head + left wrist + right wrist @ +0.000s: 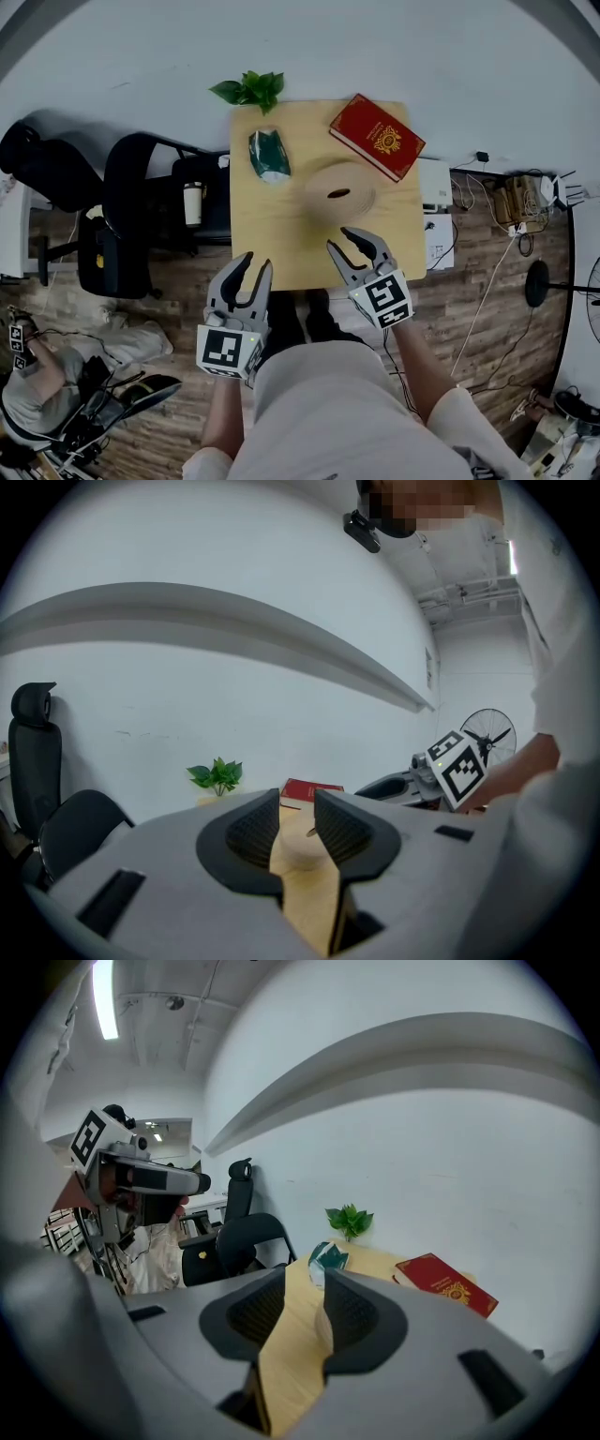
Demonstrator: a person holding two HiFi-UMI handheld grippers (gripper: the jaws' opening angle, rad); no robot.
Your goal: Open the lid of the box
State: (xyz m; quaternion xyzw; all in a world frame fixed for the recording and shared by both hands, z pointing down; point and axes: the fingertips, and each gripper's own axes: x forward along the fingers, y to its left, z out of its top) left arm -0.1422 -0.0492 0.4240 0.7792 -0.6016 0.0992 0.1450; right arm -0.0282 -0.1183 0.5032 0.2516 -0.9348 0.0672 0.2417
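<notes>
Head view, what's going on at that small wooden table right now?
A person holds a gripper in each hand at the near edge of the table. The left gripper and right gripper are both open and empty. The round wooden box sits lid-on just beyond the right gripper, untouched, with a red book, a green packet and a plant farther back.

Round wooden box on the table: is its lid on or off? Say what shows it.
On. The round pale wooden box shows a closed top in the head view; no interior shows.
</notes>
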